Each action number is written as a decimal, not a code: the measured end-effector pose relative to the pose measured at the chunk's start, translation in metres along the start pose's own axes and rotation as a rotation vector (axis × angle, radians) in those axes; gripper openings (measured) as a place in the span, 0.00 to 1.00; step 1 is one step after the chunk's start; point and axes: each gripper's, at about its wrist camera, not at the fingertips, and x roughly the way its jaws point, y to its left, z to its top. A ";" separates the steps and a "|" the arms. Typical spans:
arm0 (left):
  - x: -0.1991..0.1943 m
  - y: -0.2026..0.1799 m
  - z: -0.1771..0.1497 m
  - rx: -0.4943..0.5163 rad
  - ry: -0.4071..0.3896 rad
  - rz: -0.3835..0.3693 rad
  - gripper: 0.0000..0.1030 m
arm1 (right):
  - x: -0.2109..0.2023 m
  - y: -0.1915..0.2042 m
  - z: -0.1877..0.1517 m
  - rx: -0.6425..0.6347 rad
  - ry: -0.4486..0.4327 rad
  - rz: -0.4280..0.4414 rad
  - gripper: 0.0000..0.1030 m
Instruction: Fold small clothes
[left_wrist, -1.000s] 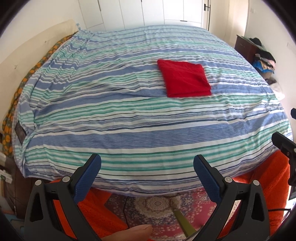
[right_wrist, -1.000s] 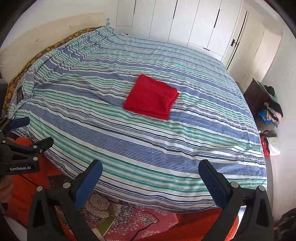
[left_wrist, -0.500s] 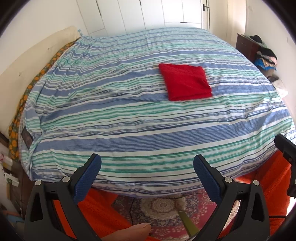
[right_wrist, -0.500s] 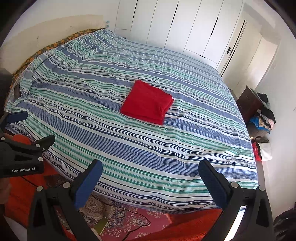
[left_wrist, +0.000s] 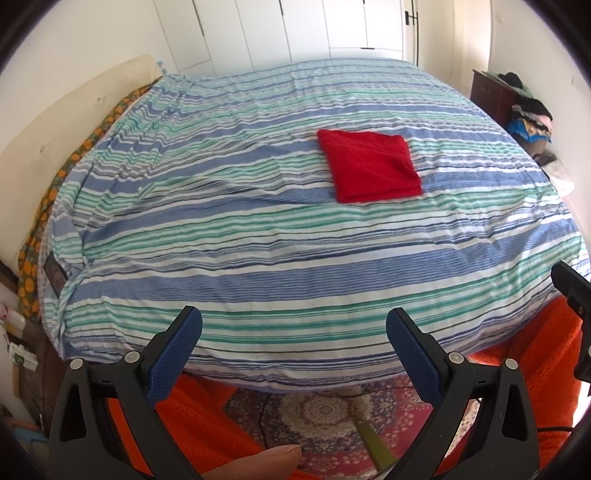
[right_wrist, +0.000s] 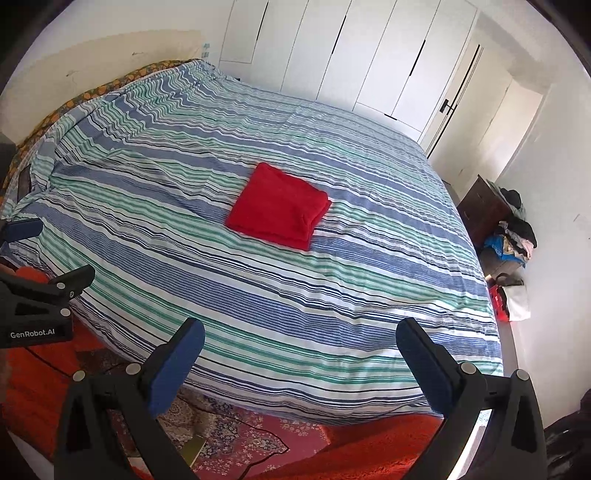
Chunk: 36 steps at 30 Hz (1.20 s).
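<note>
A red garment (left_wrist: 370, 170) lies folded into a flat rectangle on the striped bed cover (left_wrist: 258, 236), right of the middle. It also shows in the right wrist view (right_wrist: 279, 206), near the bed's centre. My left gripper (left_wrist: 293, 328) is open and empty, held off the near edge of the bed, far from the garment. My right gripper (right_wrist: 301, 341) is open and empty, also back from the near edge. The left gripper shows at the left border of the right wrist view (right_wrist: 37, 258).
A patterned rug (left_wrist: 325, 413) and an orange blanket (left_wrist: 535, 369) lie on the floor below the grippers. A dark dresser (right_wrist: 484, 210) with a pile of clothes (right_wrist: 513, 236) stands at the right wall. White wardrobe doors (right_wrist: 332, 55) are behind the bed.
Both grippers have drawn back and tilted up from the bed, so more of the room shows. The red garment has not moved. Both stay open.
</note>
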 end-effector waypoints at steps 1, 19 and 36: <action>0.000 0.000 0.000 0.001 0.000 0.000 0.97 | 0.000 0.001 0.000 0.001 -0.001 0.000 0.99; -0.001 0.001 0.006 -0.006 -0.013 -0.008 0.97 | 0.002 0.004 0.001 -0.001 0.000 -0.015 0.99; 0.003 -0.005 0.010 0.007 -0.003 -0.010 0.97 | 0.012 0.001 0.000 0.002 0.018 -0.033 0.99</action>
